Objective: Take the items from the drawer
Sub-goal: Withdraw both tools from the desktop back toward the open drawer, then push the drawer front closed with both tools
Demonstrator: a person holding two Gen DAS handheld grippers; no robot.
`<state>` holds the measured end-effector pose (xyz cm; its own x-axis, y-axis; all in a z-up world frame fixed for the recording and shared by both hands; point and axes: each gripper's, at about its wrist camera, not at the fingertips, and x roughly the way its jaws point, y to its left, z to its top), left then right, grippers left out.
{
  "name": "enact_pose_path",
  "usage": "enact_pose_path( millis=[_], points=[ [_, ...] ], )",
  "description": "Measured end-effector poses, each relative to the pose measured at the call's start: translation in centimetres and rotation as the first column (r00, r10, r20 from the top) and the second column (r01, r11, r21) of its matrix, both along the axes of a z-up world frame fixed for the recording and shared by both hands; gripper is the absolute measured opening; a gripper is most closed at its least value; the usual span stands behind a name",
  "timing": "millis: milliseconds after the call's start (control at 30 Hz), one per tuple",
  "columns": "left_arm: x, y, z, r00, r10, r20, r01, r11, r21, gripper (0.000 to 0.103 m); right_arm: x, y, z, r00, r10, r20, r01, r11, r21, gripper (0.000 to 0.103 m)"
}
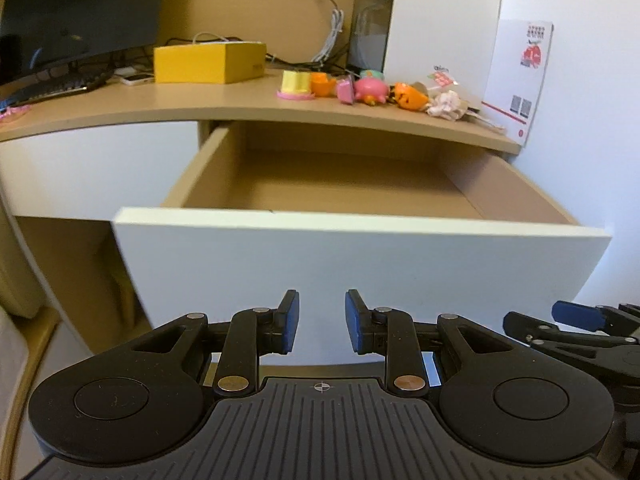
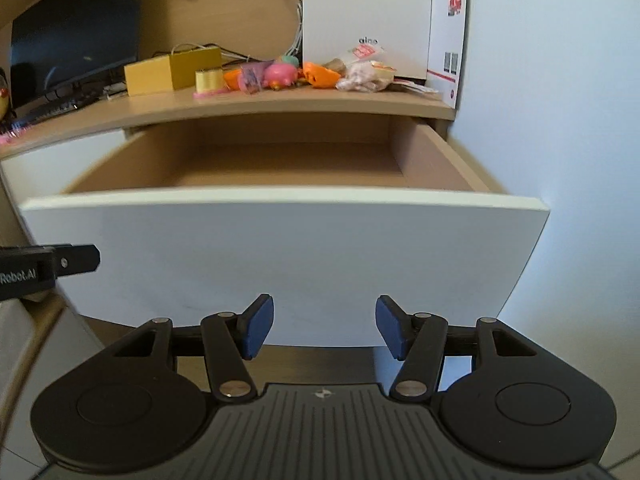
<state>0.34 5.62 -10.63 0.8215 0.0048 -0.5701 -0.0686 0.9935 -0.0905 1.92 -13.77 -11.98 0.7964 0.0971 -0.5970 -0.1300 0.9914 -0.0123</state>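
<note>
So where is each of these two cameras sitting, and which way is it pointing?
Left wrist view: sits on the left gripper, looking forward and down along its fingers at the open drawer and desk; the right gripper shows at the right edge.
Right wrist view: sits on the right gripper, facing the same drawer from further right; the left gripper's tip pokes in at the left.
Shared: the drawer, the yellow box and the row of toys on the desk.

The drawer [image 1: 360,236] stands pulled out under the table [image 1: 160,104]; toys [image 1: 372,90] sit on top, right of a box [image 1: 208,63]
</note>
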Motion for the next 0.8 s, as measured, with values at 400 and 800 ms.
enact_pose_path(
  millis=[400, 800],
  points=[
    [0.7, -0.2, -1.9, 0.997, -0.001, 0.075, 0.000, 1.000, 0.012, 0.028, 2.4, -2.2, -3.4, 0.997, -0.052, 0.059, 0.049, 0.997, 0.057, 0.057],
    [4.1, 0.0, -1.4, 0.999, 0.036, 0.022, -0.035, 0.999, -0.019, 0.029, 4.6, -1.5, -1.9, 0.997, -0.051, 0.056, 0.047, 0.997, 0.067, 0.057]
  ],
)
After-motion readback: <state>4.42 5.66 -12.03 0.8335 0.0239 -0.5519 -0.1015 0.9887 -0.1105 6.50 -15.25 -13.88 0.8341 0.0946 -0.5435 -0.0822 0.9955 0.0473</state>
